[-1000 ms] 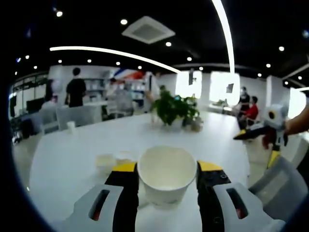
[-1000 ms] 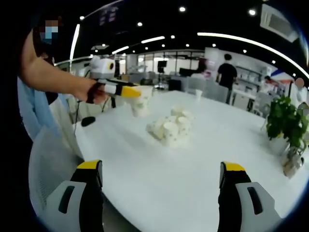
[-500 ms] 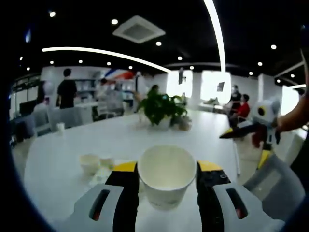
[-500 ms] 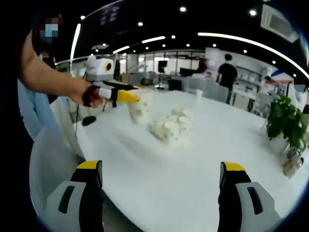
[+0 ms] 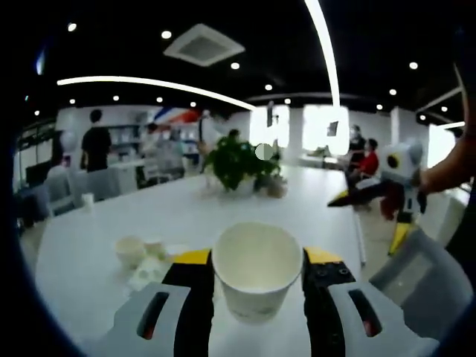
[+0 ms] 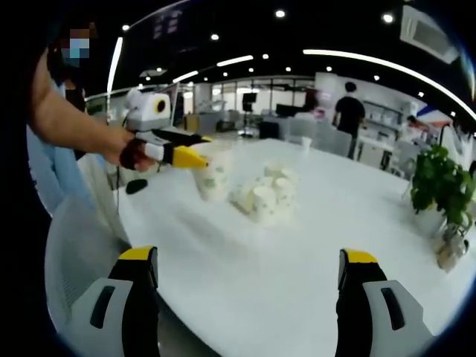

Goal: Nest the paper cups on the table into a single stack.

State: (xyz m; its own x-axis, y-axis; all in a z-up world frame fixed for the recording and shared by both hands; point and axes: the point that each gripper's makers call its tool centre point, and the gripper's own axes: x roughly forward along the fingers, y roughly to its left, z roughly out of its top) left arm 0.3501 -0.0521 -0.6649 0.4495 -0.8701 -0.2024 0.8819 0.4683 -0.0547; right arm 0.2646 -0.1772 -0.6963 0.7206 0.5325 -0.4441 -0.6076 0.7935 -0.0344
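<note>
- Between the left gripper (image 5: 256, 277)'s jaws we see a white paper cup (image 5: 256, 271), upright, mouth open toward the camera, nothing visible inside it; the jaws press against its two sides.
- From the right gripper view, that same cup (image 6: 210, 178) hangs above the white table (image 6: 297, 260), just beside the cluster of cups (image 6: 264, 195), on the side nearer the person's hand (image 6: 134, 153).
- The cluster sits near the table's middle: several small white cups bunched together, touching; we cannot tell how many, nor which are nested.
- From the left gripper view, two loose cups (image 5: 134, 249) of the cluster stand beyond the held cup, to its left.
- The right gripper (image 6: 245, 297) has its jaws wide apart, nothing between them, well short of the cluster.
- Bare tabletop lies between the right gripper and the cluster; the table's curved near edge runs close to the person.
- A potted plant (image 6: 435, 193) stands well beyond the cluster, near the table's far side.
- The held cup looks plain white inside, faintly patterned outside; details blurred.
</note>
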